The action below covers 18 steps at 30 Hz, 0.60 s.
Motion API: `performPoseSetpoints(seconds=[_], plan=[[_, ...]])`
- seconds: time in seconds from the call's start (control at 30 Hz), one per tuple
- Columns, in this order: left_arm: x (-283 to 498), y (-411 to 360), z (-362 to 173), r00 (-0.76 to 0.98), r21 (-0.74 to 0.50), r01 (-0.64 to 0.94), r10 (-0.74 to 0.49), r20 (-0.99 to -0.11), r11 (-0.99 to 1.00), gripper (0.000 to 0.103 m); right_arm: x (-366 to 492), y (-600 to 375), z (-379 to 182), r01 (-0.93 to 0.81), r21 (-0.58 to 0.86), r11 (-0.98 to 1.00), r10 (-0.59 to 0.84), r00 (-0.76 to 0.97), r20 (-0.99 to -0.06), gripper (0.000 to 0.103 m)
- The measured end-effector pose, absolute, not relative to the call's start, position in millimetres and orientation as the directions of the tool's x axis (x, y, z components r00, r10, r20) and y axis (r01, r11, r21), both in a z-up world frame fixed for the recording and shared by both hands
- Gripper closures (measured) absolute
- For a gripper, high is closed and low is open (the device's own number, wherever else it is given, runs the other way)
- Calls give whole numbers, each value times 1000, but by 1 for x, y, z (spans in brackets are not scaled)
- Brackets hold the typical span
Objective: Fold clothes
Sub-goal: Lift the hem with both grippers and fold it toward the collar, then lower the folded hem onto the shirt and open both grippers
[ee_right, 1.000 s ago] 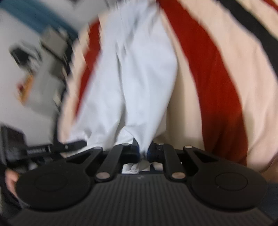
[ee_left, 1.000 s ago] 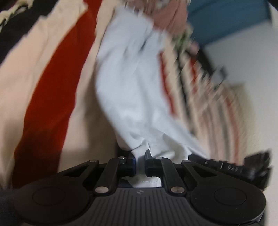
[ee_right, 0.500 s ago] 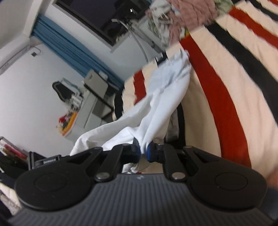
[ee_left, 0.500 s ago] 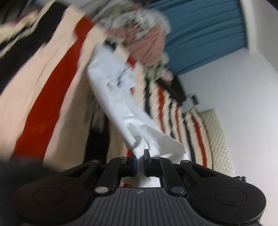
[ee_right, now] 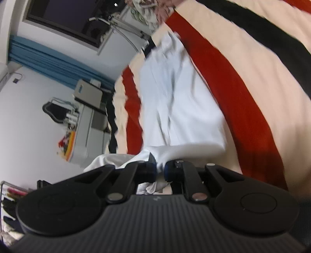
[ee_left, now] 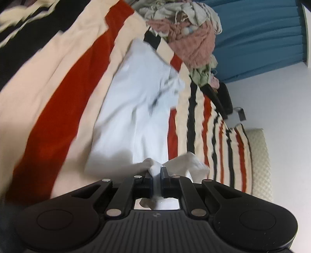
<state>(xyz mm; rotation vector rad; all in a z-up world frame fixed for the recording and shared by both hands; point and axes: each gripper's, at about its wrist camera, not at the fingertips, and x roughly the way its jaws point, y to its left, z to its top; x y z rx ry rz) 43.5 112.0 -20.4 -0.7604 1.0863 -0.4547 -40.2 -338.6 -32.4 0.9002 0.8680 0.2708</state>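
A white garment (ee_left: 136, 109) lies stretched along the striped bedspread (ee_left: 58, 91), blurred by motion. My left gripper (ee_left: 156, 172) is shut on one bunched end of it, cloth pinched between the jaws. In the right wrist view the same white garment (ee_right: 175, 101) runs away from me over the bedspread (ee_right: 243, 93). My right gripper (ee_right: 160, 167) is shut on another bunched part of the near end. Both grippers hold the near end just above the bed.
A heap of pink and pale clothes (ee_left: 190, 39) sits at the far end of the bed. Blue curtains (ee_left: 262, 35) hang behind. A grey cabinet (ee_right: 91, 124) and dark window (ee_right: 64, 17) stand off the bed's left side. A quilted headboard (ee_left: 262, 163) is at right.
Both grippers have swung down with the garment. It hung in a narrow strand half a second ago and now lies spread wider along the bedspread.
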Motion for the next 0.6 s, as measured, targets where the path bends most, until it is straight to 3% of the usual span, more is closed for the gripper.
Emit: performPoseSetpoints(seconds=[0.3,0.6], plan=[[195,66,-46,580,-618,19,-512,-633,786,95,125,-337,-60,126,688,714,422,707,-567,91],[260,11,-106,666,-287,135,-302,-682,948,95,217,-320,-135,71,528,846,330,707,-626,90]])
